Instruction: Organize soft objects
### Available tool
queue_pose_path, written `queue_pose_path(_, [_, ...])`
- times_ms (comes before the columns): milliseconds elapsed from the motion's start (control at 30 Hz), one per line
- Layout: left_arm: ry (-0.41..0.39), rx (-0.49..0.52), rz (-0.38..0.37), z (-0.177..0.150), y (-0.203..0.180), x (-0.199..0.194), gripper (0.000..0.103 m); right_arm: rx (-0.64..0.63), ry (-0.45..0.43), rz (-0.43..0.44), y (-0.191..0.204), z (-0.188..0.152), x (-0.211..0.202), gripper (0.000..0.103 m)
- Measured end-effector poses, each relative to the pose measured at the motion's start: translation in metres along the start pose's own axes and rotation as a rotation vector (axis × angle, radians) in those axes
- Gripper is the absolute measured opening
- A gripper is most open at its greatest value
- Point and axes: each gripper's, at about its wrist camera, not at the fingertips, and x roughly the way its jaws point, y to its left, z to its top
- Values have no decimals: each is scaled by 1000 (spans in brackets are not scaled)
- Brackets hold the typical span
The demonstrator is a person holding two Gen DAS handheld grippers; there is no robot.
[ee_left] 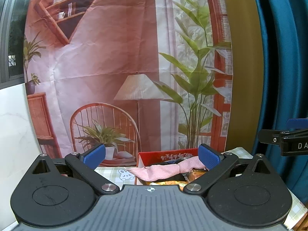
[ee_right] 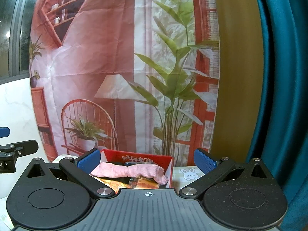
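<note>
Across red box, pink cloth crosswise.

Open air above a crowded red box

A pink cloth spans its top; a printed backdrop walls off the far side.

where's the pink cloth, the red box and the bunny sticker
pink cloth (ee_right: pixel 132 170), right wrist view, on its pinched middle
red box (ee_right: pixel 132 156), right wrist view, on the inside of its back wall
bunny sticker (ee_left: pixel 126 174), left wrist view, on the bunny's face
</note>
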Motion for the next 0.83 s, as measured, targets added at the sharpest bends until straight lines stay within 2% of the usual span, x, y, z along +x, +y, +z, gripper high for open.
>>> queue_pose_path(833, [2,-44,-20,-3,3,-2,103,-17,2,-5,-2,0,-2,103])
